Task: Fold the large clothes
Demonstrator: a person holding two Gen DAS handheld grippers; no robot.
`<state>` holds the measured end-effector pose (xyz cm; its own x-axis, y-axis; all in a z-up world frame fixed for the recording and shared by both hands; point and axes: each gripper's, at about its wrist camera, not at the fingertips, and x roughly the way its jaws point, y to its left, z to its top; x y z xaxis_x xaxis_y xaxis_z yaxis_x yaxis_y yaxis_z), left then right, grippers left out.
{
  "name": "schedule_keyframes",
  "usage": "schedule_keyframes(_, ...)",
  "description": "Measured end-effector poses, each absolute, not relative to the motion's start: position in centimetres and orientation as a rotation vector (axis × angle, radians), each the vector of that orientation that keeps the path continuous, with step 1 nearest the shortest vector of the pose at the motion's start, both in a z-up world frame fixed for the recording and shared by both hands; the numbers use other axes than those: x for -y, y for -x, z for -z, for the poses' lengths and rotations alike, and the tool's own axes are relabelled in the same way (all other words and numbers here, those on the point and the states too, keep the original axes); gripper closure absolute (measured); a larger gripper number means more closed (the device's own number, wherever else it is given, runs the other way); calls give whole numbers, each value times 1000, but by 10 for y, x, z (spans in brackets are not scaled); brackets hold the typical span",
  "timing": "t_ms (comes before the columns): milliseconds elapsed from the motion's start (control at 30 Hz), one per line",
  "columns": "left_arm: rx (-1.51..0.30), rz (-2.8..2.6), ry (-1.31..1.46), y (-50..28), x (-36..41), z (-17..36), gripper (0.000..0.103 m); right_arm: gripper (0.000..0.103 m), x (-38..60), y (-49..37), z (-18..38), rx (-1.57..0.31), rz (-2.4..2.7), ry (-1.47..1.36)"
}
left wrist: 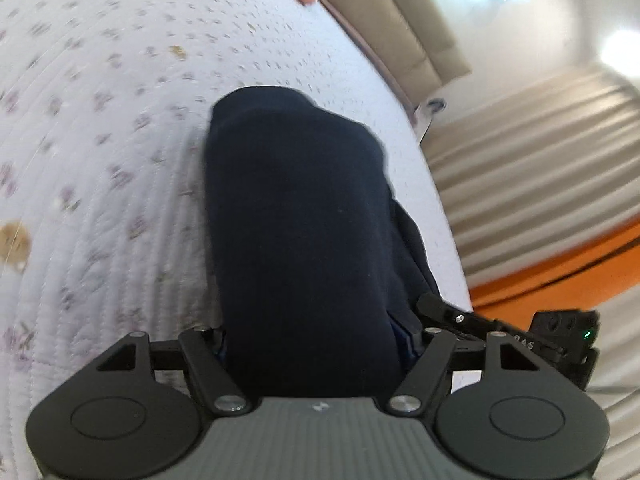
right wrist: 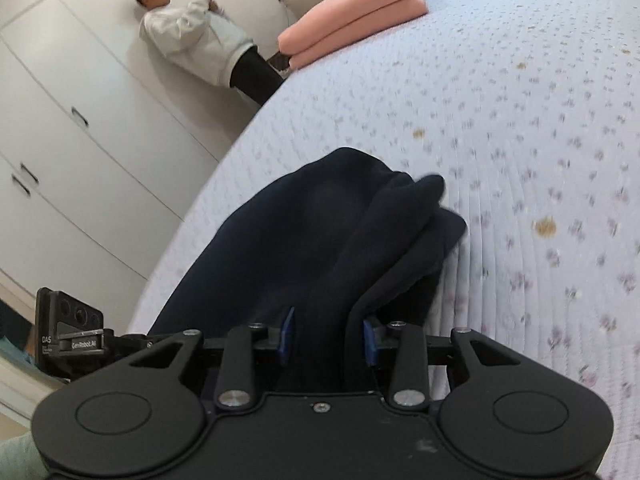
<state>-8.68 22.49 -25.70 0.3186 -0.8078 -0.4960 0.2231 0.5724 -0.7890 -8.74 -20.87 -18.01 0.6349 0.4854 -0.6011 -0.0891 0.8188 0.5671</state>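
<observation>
The dark navy garment [left wrist: 304, 220] is hanging forward from between the left jaws as 1 smooth folded length. Between the right jaws it [right wrist: 320, 248] is bunching into about 3 thick folds, its far end seemingly resting beyond them.

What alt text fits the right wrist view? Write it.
The right hand-held gripper pinches a bunched dark navy garment over a floral quilted bedspread. Behind it lie a folded pink blanket, white wardrobes and a person looking at a phone.

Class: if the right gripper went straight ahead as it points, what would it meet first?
The navy garment: it already lies bunched between the right gripper fingers, with the bedspread beyond.
</observation>
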Motion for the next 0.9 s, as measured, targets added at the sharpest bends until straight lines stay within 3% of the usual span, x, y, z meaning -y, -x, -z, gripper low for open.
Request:
schedule_keyframes(133,-962,766,695,92,-233,268,27,61,208,94,191,-769,-352,-523)
schedule_keyframes(200,-922,769,683,97,-236,268,27,54,209,102,192,-748,-343,-510)
schedule_keyframes(300,-860,732,635,124,-251,258,27,53,207,118,180,-701,-318,-464)
schedule_keyframes(400,-806,667,557,147,-259,238,28,52,204,133,163,-653,-258,-335)
schedule_keyframes(467,-742,623,479,166,-262,215,38,51,201,143,149,-599,-239,-273)
schedule_keyframes(567,-677,584,428,189,-267,181,38,43,188,145,131,-545,-204,-186)
schedule_keyframes(633,-659,621,396,198,-260,166,39,43,176,139,122,-519,-222,-153)
schedule_keyframes(667,-656,647,373,201,-254,164,41,44,168,132,118,-498,-243,-130)
schedule_keyframes(800,-759,766,283,198,-215,191,76,64,127,85,118,-463,-314,-63)
schedule_keyframes(900,-774,796,349,198,-218,219,81,66,92,36,138,-524,-370,-15)
